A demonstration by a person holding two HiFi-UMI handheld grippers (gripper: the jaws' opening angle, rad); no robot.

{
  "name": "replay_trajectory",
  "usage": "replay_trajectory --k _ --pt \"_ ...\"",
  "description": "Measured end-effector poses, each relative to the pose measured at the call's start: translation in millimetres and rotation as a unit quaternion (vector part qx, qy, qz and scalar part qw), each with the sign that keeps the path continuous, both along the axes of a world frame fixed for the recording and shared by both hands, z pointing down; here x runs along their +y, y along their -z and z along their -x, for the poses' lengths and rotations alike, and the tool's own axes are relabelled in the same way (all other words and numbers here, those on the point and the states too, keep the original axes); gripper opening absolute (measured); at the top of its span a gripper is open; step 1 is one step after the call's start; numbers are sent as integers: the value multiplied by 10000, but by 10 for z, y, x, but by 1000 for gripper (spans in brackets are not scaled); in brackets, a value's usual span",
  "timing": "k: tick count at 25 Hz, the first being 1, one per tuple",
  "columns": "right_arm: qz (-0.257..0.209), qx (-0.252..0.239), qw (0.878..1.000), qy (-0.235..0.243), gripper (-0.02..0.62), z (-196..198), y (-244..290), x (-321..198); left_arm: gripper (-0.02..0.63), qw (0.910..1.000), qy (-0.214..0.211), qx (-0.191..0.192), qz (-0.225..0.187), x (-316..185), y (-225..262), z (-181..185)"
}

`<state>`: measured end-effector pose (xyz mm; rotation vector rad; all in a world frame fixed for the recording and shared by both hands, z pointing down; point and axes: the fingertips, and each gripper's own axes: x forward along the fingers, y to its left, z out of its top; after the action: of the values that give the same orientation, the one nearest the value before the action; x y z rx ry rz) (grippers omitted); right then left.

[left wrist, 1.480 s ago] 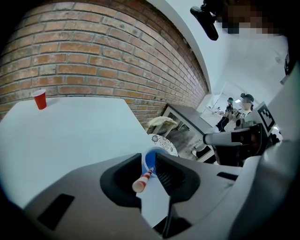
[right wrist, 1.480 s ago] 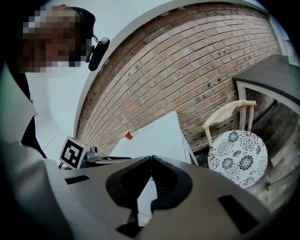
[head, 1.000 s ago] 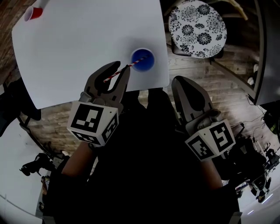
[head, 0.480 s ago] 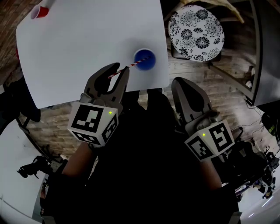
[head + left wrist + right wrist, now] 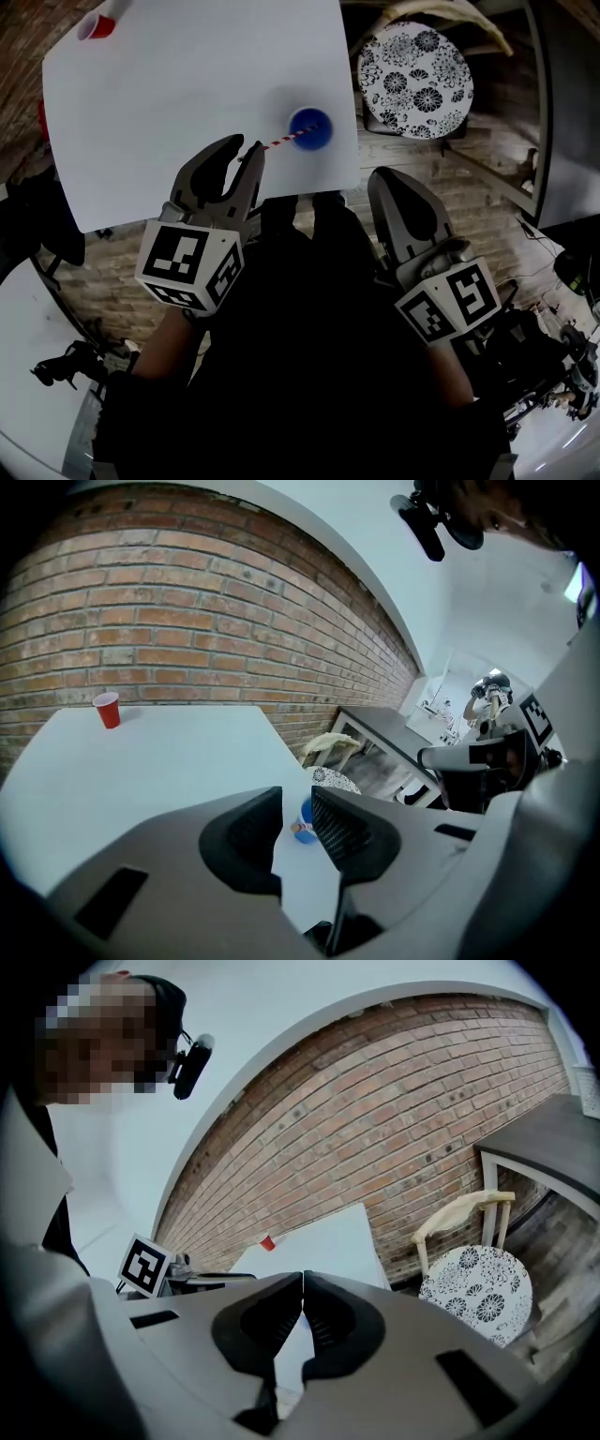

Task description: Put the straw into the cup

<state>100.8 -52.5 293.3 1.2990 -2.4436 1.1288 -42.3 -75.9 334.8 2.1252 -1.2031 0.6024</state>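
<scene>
A white table [image 5: 187, 94] fills the view, with a flower-patterned chair [image 5: 415, 67] beyond it at 2 o'clock. The left gripper [image 5: 244, 147] has its jaws apart and empty; the right gripper [image 5: 386, 178] is closed on nothing. A red cup [image 5: 97, 26], far off at 10 o'clock, blocks nothing. Near the table's corner the blue cup [image 5: 310, 128] holds, it seems, the striped straw [image 5: 281, 141], which leans toward 8 o'clock. It is light and easily crushed, so pinch it softly mid-shaft.

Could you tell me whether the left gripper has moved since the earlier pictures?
Yes: the left gripper has backed slightly away from the blue cup, releasing the straw.
</scene>
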Motion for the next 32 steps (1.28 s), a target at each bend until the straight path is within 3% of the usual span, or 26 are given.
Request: replay_trajectory --k 17,32 --pt "-289 69 9995 62 28 -5 236 154 87 9990 227 143 -352 195 380 48" --pt "-638 113 9979 43 28 -43 497 185 86 9937 -160 704 -861 313 889 -251"
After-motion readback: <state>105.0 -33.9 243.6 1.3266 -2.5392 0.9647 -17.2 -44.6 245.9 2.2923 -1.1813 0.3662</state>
